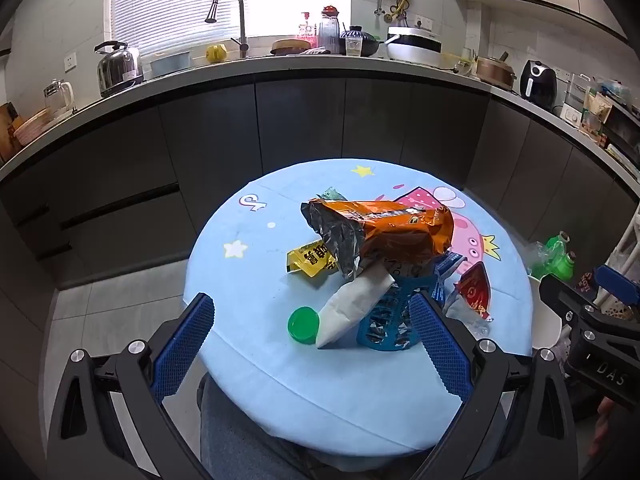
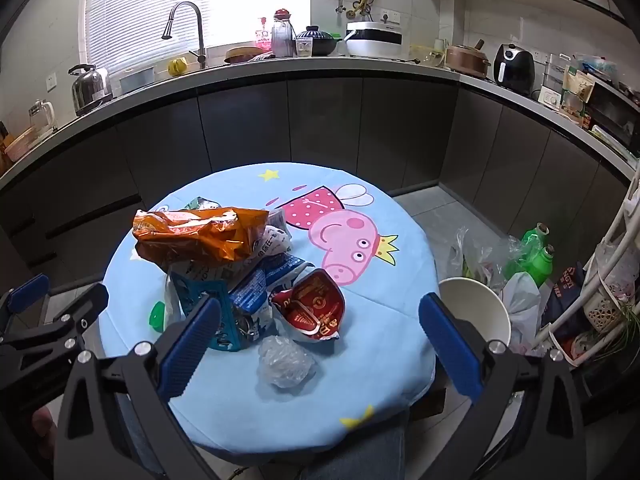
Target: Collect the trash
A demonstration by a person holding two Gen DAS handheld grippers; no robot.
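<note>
A small blue mesh basket point(image 1: 386, 320) stands on the round blue table point(image 1: 280, 376), stuffed with an orange snack bag point(image 1: 400, 232) and a white paper bag point(image 1: 352, 300). Loose on the table lie a green cap point(image 1: 303, 325), a yellow packet point(image 1: 310, 260), a red wrapper point(image 2: 316, 308) and a crumpled clear plastic ball point(image 2: 285, 364). My left gripper point(image 1: 312, 344) is open, in front of the basket and cap. My right gripper point(image 2: 320, 344) is open, hovering over the plastic ball and red wrapper. Both are empty.
A white bowl-shaped bin point(image 2: 476, 308) stands beside the table's right edge. Green bottles point(image 2: 536, 256) and plastic bags lie on the floor beyond it. A dark kitchen counter point(image 1: 320, 68) with sink and appliances runs behind. A white rack point(image 2: 608, 264) stands at right.
</note>
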